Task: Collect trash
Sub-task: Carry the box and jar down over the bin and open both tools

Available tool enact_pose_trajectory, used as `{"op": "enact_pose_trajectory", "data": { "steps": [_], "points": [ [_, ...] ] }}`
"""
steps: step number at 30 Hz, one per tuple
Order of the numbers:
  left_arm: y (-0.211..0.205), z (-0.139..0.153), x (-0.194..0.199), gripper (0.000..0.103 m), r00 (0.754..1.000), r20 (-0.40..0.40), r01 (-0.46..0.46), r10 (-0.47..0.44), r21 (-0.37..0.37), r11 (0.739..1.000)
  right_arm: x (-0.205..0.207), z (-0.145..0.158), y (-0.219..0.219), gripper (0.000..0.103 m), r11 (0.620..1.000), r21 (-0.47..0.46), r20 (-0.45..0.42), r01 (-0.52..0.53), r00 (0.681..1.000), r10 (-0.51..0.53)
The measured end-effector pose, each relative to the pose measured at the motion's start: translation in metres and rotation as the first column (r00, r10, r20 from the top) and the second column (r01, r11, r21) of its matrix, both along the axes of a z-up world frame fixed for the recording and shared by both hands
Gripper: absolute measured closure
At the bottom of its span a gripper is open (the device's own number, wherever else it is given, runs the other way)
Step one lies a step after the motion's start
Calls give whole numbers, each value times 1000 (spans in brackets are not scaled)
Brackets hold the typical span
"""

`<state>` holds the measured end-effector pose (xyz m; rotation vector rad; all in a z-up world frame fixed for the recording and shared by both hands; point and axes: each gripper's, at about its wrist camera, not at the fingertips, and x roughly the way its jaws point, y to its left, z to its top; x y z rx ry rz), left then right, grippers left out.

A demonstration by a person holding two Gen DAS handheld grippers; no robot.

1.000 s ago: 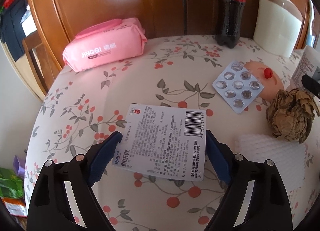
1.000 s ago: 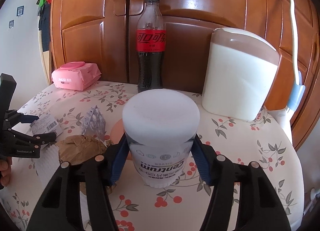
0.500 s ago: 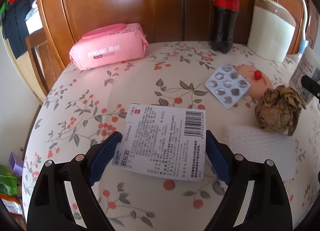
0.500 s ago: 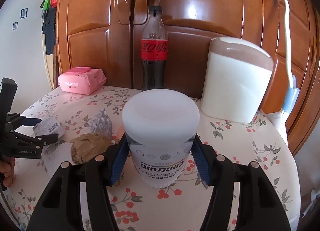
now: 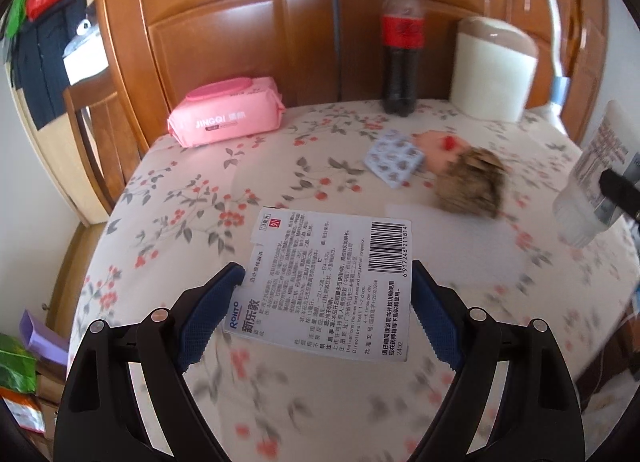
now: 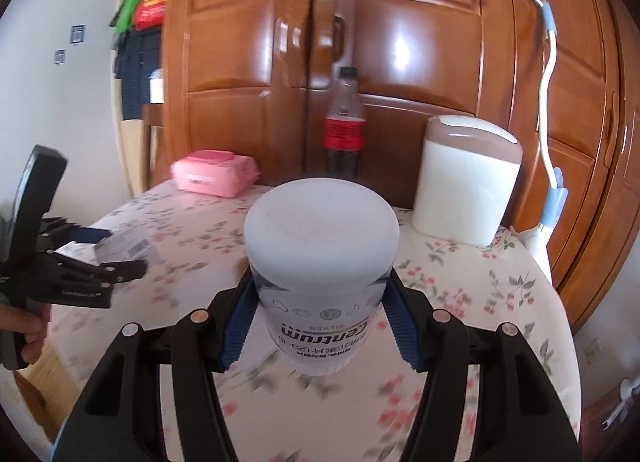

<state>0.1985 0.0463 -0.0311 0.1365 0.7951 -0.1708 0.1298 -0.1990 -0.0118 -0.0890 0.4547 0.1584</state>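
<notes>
My left gripper (image 5: pixel 326 302) is shut on a flat white medicine box (image 5: pixel 332 282) with a barcode, held above the floral tablecloth (image 5: pixel 180 198). My right gripper (image 6: pixel 318 322) is shut on a clear vitamin bottle (image 6: pixel 322 262) with a white cap, held upside down above the table. That bottle (image 5: pixel 588 190) also shows at the right edge of the left wrist view. A crumpled brown paper ball (image 5: pixel 470 182), a blister pack (image 5: pixel 394 156) and a white foam sheet (image 5: pixel 448 222) lie on the table. The left gripper (image 6: pixel 104 258) appears at the left of the right wrist view, held by a hand (image 6: pixel 24 326).
A pink wipes pack (image 5: pixel 226 116), a cola bottle (image 5: pixel 402 46) and a white lidded bin (image 5: pixel 494 70) stand at the table's back, against a wooden wardrobe (image 6: pixel 400 42). A peach-coloured object (image 5: pixel 438 146) lies by the blister pack. A chair (image 5: pixel 96 122) is at the left.
Both grippers have pulled back and risen from the table with their loads. The table items now look smaller and farther away, and the background is blurred by motion.
</notes>
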Motion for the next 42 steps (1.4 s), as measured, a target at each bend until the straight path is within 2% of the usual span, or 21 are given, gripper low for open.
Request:
{"op": "enact_pose_trajectory", "data": {
  "steps": [7,11,15,19,24,28,31,34,37,42],
  "points": [
    [-5,9,-85,18,999,15,46,-46,-15,999,-80,-9,31,44,997,16,-12,-74,997,74],
    [-6,0,-136,18,997,-7,72,-72,-28,997,-120,-24,43,44,994,25,-37,-102,994,103],
    [-6,-23,-178,18,994,-51,93,-94,-22,995,-151,-45,50,43,992,34,-72,-121,990,123],
    [-8,-60,-206,18,987,-121,107,-109,-21,994,-170,-87,54,43,990,45,-145,-136,979,141],
    [-16,-138,-212,18,963,-244,115,-115,-15,993,-174,-156,57,43,988,57,-248,-147,956,156],
    [-24,-202,-202,18,933,-340,132,-118,16,991,-162,-214,59,43,988,45,-347,-145,925,152],
    [-30,-257,-190,18,901,-419,144,-113,43,989,-152,-257,60,43,989,26,-420,-143,897,140],
    [-31,-298,-181,18,872,-478,142,-105,41,989,-140,-293,61,43,990,15,-486,-140,864,129],
    [-31,-326,-177,18,845,-526,139,-97,41,989,-130,-326,62,43,989,6,-545,-145,829,125],
    [-32,-360,-168,18,807,-586,131,-73,57,990,-114,-358,65,43,989,1,-612,-146,782,116]
  ]
}}
